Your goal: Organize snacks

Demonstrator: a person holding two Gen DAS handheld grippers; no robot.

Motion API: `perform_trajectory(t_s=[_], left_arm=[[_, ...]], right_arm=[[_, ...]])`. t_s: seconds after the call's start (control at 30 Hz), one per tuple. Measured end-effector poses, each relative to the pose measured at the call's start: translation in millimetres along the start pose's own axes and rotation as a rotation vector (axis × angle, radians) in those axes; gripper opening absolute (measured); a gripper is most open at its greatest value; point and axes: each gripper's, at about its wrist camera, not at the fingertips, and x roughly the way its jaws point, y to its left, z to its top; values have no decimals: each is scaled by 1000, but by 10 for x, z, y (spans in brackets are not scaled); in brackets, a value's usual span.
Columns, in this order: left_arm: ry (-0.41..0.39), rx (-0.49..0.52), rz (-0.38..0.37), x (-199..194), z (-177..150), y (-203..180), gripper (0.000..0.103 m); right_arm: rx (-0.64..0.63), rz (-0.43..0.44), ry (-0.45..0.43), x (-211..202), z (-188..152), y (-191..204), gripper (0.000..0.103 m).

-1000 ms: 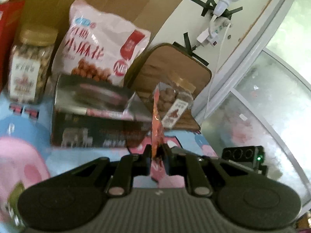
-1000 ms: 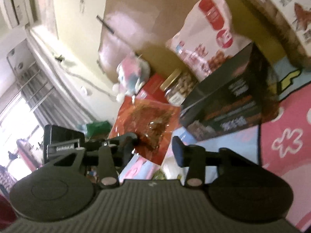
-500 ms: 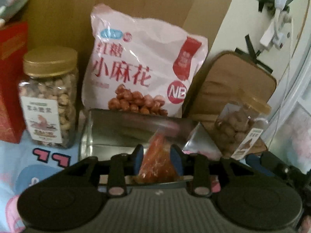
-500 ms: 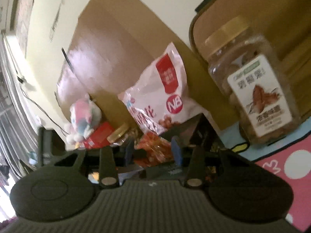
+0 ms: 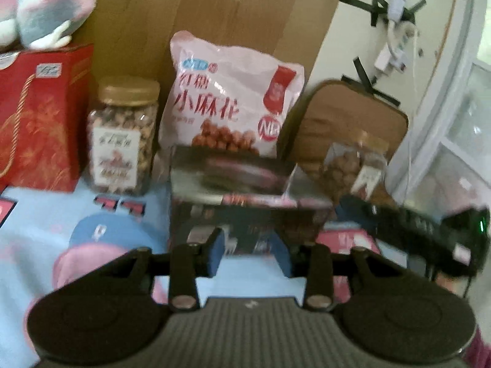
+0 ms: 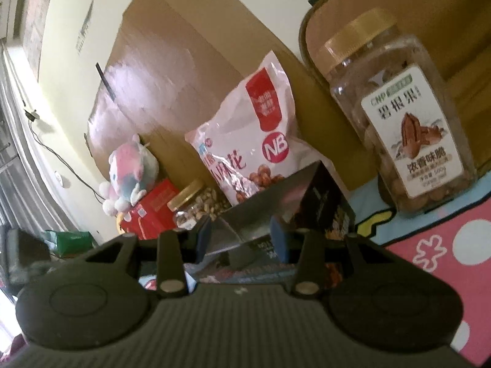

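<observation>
My left gripper point(image 5: 249, 253) is open and empty, just in front of the dark open snack box point(image 5: 245, 193) on the mat. Behind the box leans a pink snack bag point(image 5: 230, 101). A gold-lidded nut jar point(image 5: 122, 135) stands to its left and a pecan jar point(image 5: 353, 165) to its right. My right gripper point(image 6: 241, 239) is open and empty, close to the same box point(image 6: 291, 208). The pecan jar point(image 6: 402, 116) stands to its right, the pink bag point(image 6: 254, 141) behind. The orange packet is not in view.
A red gift box point(image 5: 40, 113) with a plush toy point(image 5: 43, 6) on top stands at the left. Cardboard point(image 5: 221, 9) backs the row. A brown case point(image 5: 346, 119) leans behind the pecan jar. The other gripper point(image 5: 429, 233) shows at the right. A cartoon mat point(image 5: 46, 220) covers the surface.
The left gripper held an orange packet, moved it over the open box, then opened and drew back. The packet is gone from both views. The right gripper has swung toward the box.
</observation>
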Motion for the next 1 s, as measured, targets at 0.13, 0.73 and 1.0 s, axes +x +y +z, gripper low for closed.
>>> perform_trajectory(t_s=[0.13,0.73,1.0], left_arm=[[9,22,23,-219,-259,60,36],[-5,-28,-78,-906,-707,206,37],[-7,26,-154,-1077,-981,76,40]], right_arm=[[1,-4,17,6,-30,2,46],[-101,120,180,-591,-440,603,46],[-100,178,404,-1174,-1204,894,51]])
